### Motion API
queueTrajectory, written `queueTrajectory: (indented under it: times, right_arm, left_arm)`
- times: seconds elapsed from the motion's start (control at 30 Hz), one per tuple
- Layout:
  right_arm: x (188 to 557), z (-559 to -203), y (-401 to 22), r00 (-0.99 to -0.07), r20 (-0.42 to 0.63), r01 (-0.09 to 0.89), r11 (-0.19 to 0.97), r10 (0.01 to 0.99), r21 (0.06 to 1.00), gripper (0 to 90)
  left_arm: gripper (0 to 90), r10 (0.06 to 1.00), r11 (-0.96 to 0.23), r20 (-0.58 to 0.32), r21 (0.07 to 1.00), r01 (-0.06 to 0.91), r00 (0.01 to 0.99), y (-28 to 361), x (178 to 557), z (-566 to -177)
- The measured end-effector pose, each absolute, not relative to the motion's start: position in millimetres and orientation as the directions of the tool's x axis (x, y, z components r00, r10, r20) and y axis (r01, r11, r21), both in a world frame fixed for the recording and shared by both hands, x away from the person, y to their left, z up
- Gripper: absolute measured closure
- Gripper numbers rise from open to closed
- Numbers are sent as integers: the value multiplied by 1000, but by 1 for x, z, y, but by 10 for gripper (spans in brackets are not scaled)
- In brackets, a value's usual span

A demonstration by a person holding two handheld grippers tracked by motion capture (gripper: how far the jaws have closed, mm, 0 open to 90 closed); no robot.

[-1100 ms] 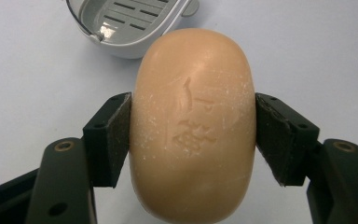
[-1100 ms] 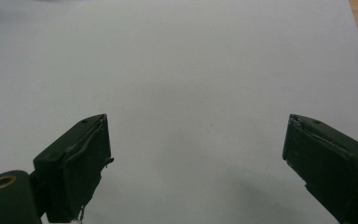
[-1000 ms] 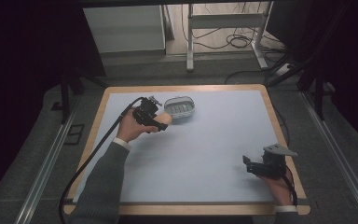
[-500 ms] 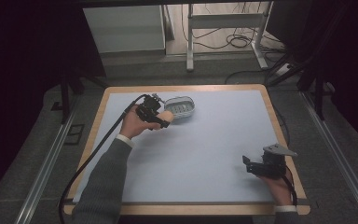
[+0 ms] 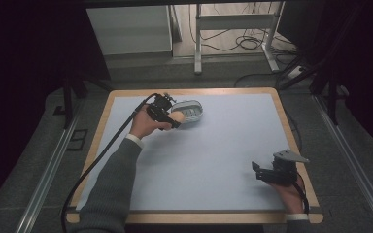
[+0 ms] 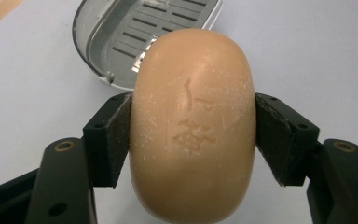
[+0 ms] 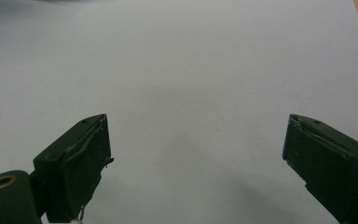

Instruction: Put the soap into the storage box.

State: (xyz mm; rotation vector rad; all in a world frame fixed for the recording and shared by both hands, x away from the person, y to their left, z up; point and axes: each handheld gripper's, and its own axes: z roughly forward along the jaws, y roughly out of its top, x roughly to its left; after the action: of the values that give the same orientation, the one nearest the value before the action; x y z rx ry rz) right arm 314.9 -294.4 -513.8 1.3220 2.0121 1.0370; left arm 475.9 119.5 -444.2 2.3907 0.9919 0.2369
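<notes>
In the upper middle of the high view, the left gripper [image 5: 174, 119] pinches a tan bar of soap [image 6: 192, 121] on both sides. The soap is up off the table, right beside the grey soap dish [image 5: 190, 110], which sits on the pale blue mat [image 5: 213, 155]. At the lower right, the right gripper [image 5: 257, 171] has its jaws spread wide, with nothing between them.

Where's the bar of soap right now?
The soap is clamped between the fingers of the left gripper, at the far left of the table in the high view, just beside the grey soap dish.
</notes>
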Motion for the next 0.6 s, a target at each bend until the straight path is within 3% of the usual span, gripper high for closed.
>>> queueTrajectory:
  times: [0.6]
  right_arm:
    - [315, -514, -296, -389, -6, 527, 228, 921, 819, 74]
  left_arm:
    - [324, 703, -587, -31, 539, 604, 711, 107, 490, -436]
